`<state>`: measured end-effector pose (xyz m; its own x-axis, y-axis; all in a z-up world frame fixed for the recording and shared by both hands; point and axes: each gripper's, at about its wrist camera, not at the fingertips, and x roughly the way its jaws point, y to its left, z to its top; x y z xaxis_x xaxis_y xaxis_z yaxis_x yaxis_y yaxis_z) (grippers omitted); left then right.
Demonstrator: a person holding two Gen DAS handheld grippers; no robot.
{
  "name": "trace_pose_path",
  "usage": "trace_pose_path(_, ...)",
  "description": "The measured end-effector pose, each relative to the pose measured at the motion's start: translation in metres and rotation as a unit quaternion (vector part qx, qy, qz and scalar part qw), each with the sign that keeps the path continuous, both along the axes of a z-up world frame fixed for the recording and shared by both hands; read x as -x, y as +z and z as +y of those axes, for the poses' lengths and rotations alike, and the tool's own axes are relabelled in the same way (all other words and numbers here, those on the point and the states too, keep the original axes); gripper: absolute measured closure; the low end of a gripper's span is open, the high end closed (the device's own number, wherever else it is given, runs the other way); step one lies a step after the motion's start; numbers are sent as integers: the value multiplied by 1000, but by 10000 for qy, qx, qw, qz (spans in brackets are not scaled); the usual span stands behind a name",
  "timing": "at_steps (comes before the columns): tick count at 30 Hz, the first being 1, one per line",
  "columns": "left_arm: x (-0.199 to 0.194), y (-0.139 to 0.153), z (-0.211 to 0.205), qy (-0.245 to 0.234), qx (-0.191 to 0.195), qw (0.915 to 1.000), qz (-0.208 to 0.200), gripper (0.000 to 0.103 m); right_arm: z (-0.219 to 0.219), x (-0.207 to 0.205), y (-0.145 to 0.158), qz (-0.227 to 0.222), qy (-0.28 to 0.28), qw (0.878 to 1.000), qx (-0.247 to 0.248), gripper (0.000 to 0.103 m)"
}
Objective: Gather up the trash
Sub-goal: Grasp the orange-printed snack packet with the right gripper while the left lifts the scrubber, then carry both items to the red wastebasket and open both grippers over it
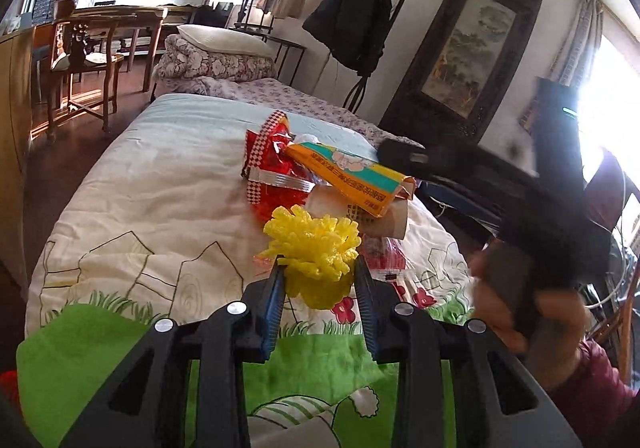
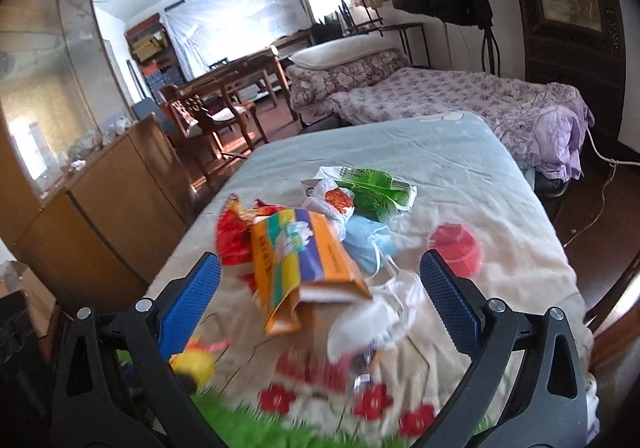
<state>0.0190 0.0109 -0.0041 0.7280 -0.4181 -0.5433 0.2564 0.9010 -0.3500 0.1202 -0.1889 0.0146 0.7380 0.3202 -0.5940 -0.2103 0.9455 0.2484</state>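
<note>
So my left gripper (image 1: 320, 268) is clamped on the yellow foam net (image 1: 314, 252), holding it just above the cartoon quilt (image 1: 140, 216). My right gripper (image 2: 320, 288) is spread wide with nothing in it, hovering over the trash pile: an orange box (image 2: 304, 260), a red snack wrapper (image 2: 232, 236), a blue face mask (image 2: 368, 240), a green packet (image 2: 376, 188) and a red cup (image 2: 456, 244) off to the right.
</note>
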Motion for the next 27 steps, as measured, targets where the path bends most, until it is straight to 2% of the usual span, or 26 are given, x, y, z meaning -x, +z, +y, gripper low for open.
trace_pose_path(1,0,-2,3,-29,-20,10000,13,70,2,-4,-5,50,53,10000,-38,16)
trace_pose_path(2,0,-3,2,-65,-27,10000,27,70,2,-4,-10,47,151,9998,-101,55)
trace_pose_path(3,0,-3,1,-83,-30,10000,37,70,1,-1,-11,22,212,9997,-146,59)
trace_pose_path(7,0,-2,-1,-107,-31,9999,19,70,-6,26,4,-676,223,9973,-150,61)
trace_pose_path(9,0,-2,-2,-97,-50,9999,12,70,-12,35,8,-843,168,9960,-223,61)
trace_pose_path(13,4,-1,-1,-51,-50,10000,-8,70,-30,54,8,-929,67,9946,-462,61)
trace_pose_path(19,20,6,23,53,232,9994,239,70,-51,64,4,-806,41,9935,-797,61)
trace_pose_path(24,61,33,76,665,58,9978,63,70,-63,67,5,-752,120,9900,-1185,61)
trace_pose_path(27,93,42,120,1200,-18,9928,44,70,-67,76,5,-724,247,9867,-1432,61)
